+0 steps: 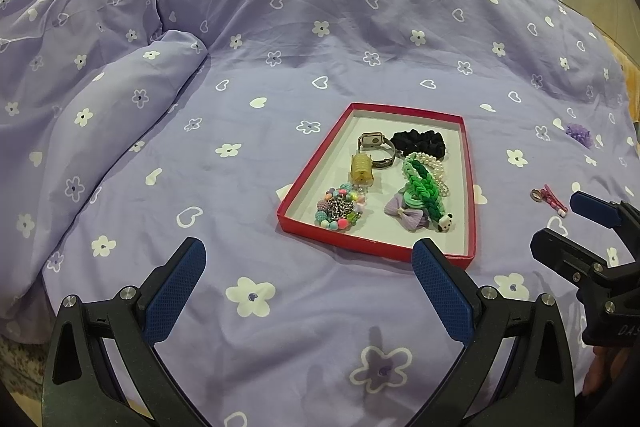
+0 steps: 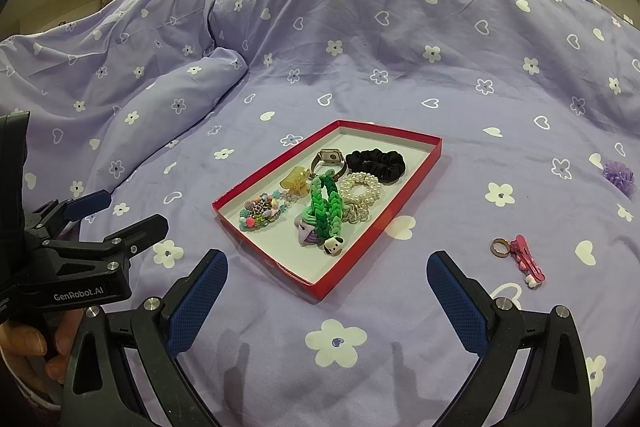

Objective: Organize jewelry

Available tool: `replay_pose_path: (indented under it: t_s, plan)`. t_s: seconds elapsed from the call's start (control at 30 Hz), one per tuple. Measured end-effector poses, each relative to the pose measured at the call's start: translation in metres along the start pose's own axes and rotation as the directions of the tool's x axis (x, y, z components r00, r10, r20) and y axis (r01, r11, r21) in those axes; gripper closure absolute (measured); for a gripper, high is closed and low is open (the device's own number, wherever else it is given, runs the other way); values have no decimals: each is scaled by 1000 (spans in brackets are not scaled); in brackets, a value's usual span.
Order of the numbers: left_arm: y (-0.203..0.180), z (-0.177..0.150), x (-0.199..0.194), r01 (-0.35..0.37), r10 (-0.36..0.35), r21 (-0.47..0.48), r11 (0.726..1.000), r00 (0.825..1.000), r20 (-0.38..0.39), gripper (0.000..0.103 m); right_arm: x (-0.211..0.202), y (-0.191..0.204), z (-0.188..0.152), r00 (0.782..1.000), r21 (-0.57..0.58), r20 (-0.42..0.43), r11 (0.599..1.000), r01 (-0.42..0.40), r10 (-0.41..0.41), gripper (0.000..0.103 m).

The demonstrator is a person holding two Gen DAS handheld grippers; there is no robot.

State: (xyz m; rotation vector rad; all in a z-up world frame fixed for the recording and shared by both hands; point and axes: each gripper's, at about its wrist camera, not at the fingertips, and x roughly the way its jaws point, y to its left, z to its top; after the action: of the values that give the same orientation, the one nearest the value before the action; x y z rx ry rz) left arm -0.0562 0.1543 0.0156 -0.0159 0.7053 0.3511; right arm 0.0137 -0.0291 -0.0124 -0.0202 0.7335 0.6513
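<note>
Hovering above the bed (image 1: 280, 27), both the left tongs (image 1: 308, 287) and right tongs (image 2: 326, 291) gape empty; the red tray (image 2: 416, 179) holds jewelry (watch, scrunchie, pearls), a pink clip (image 2: 528, 259) lying outside.

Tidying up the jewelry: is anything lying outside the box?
Yes. A pink hair clip with a small ring and a purple flower lie on the bedspread, right of the red box.

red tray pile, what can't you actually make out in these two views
- Purple bow clip: right wrist view, mostly hidden under the green braided band.
- Beaded bracelet: both views, too small to tell the charms.
- Purple flower: right wrist view, blurred near the edge.
</note>
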Motion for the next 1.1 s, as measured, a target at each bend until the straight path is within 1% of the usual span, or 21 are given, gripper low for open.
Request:
replay_pose_path:
  t_s: [1.1]
  plan:
    - [-5,0,0,2,-2,4,1000,1000,0,0,-3,-5,1,1000,5,4,1000,0,0,2]
